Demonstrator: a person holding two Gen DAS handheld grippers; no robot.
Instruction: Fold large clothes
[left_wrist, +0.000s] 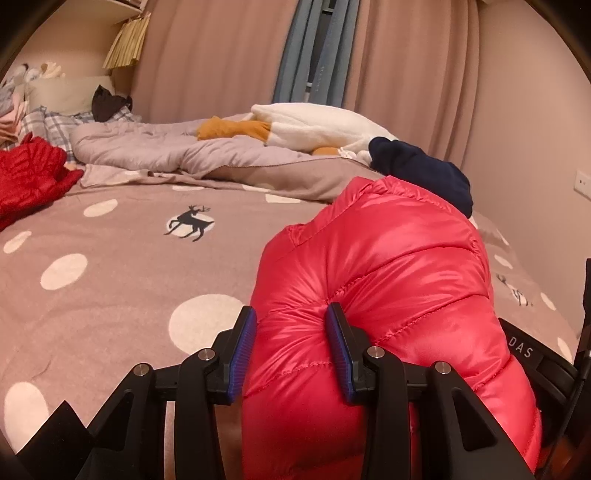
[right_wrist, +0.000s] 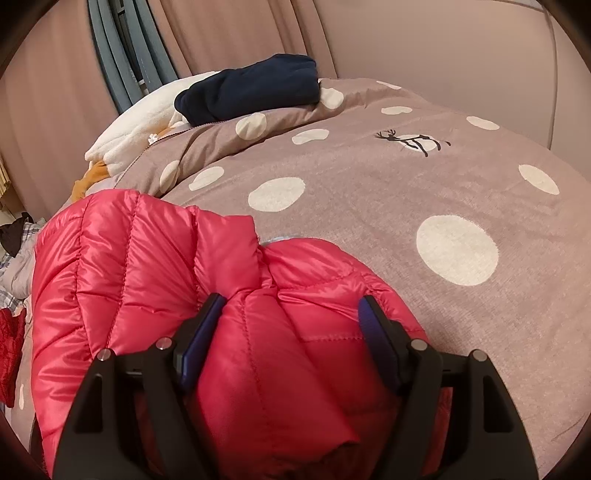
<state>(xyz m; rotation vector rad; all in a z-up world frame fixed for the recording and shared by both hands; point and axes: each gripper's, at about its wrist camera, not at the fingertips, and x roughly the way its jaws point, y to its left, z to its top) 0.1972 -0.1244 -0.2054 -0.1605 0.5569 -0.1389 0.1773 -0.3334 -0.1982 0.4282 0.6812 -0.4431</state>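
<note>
Pink-red down jacket (left_wrist: 388, 295) bunched on the polka-dot bedspread (left_wrist: 110, 295), pinched from both sides.

Left gripper (left_wrist: 291, 354) closed to a narrow gap on a puffy quilted fold; right gripper (right_wrist: 291, 347) set wider, straddling a thicker bundle, pads pressing into the fabric on each side. Probably gripped at two points so as to lift and spread the bulk flat before folding. Glossy, stitched into panels, heaped and creased, collar edge turned up. Navy garment (right_wrist: 251, 86) lying well apart beyond it; red quilted jacket (left_wrist: 29, 177) off at the far left.

Bunched glossy red puffer jacket (left_wrist: 388, 280) on bed (left_wrist: 122, 266)
</note>
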